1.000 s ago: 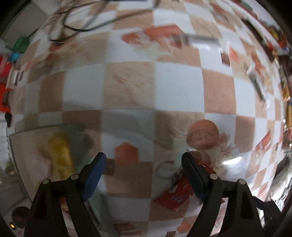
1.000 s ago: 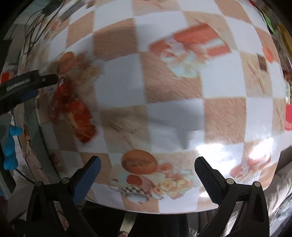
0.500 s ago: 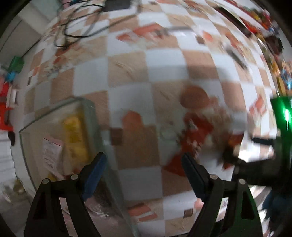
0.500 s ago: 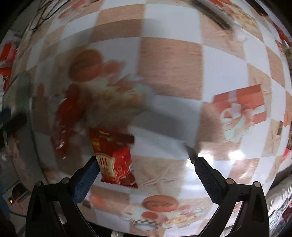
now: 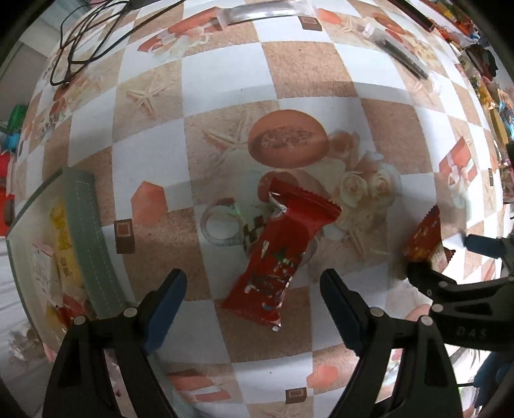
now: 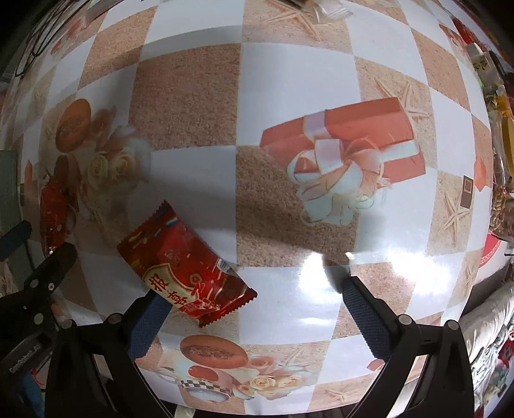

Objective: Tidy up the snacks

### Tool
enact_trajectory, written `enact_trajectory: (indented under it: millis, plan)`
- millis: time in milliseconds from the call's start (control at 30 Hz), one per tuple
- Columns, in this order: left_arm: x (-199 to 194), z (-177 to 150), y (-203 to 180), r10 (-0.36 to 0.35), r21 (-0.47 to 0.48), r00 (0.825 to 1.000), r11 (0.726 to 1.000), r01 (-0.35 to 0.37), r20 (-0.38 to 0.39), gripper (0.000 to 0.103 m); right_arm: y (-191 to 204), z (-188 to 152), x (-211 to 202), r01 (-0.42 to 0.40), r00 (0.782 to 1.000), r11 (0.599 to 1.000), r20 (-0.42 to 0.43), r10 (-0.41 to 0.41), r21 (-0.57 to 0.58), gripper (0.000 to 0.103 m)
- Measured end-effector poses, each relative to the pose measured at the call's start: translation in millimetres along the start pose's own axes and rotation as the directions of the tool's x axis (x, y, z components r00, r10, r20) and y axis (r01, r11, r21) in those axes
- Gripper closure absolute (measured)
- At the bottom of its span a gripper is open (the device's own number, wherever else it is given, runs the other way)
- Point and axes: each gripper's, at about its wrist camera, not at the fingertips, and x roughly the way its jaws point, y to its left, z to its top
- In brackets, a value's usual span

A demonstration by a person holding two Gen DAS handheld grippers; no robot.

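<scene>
Progress: partly done, as judged from the present layout. A clear storage box [image 5: 86, 238] is seen at the near left of the tabletop [image 5: 225, 80], and at least 1 yellow packet [image 5: 62, 238] plus some red and white wrappers are already held inside it. 2 red snack packets are left loose on the tabletop, so both are judged to remain for sorting.

Item 1: long red packet [image 5: 279, 254], lying flat on the checked cloth, just right of the box and apart from it. It sits directly ahead of the left claw [image 5: 253, 302], between the lines of the 2 fingers but slightly beyond their tips.

Item 2: shorter red packet [image 6: 189, 273] with gold lettering, lying flat and well right of item 1. Its near left corner overlaps the left finger [image 6: 149, 318] of the right claw [image 6: 253, 318]; whether contact is made cannot be told.

Left claw: spread wide, nothing held, nothing touched as far as is shown.

Right claw: spread wide, nothing pinched; the far finger is clear of the packet.

Other items noted: black cables [image 5: 83, 41] at the far left, a clear plastic sleeve [image 5: 263, 14] at the far edge, assorted goods along the right edge.
</scene>
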Motion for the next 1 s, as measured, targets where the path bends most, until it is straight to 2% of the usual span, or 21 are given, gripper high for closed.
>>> enact_trajectory:
  millis: [67,167,200,333,367,467,767,1000]
  plan:
    - [4.7,3.9,-4.5,-0.007,-0.003,1.000,1.000,0.007,-0.011,0.015,-5.3,-1.9,4.1,-0.001,1.000,1.000,0.000,0.001,-0.002,0.000]
    - [20.3,-1.8,9.6,-0.018,-0.012,1.000,1.000,0.017,-0.019,0.014,4.5,-2.7,6.4,-0.001,1.000,1.000,0.007,0.001,-0.002,0.000]
    - [18.0,-17.6,20.8,-0.020,-0.012,1.000,1.000,0.020,-0.019,0.013,-1.8,-4.1,10.2,-0.001,1.000,1.000,0.011,0.001,-0.003,0.000]
    - [21.0,-15.3,21.5,-0.021,-0.003,1.000,1.000,0.021,-0.020,0.012,-11.4,-8.4,0.1,-0.002,1.000,1.000,0.022,0.002,-0.003,0.000]
    - [14.4,-28.1,35.5,-0.022,-0.001,1.000,1.000,0.022,-0.021,0.012,-11.8,-9.0,-0.4,-0.002,1.000,1.000,0.024,0.002,-0.003,0.000]
    - [22.2,-29.5,52.4,-0.022,0.002,0.999,1.000,0.023,-0.023,0.010,-12.3,-8.8,-0.4,-0.003,0.999,1.000,0.032,0.003,0.004,0.000]
    - [29.8,-28.2,53.6,-0.021,0.011,0.999,1.000,0.021,-0.028,0.009,-12.8,-12.2,-2.7,0.000,0.997,1.000,0.071,0.001,-0.006,0.000]
    - [24.8,-28.2,51.0,-0.020,0.010,0.999,1.000,0.020,-0.029,0.007,-4.0,-10.7,-5.2,0.036,0.996,0.994,0.081,-0.028,-0.103,0.000]
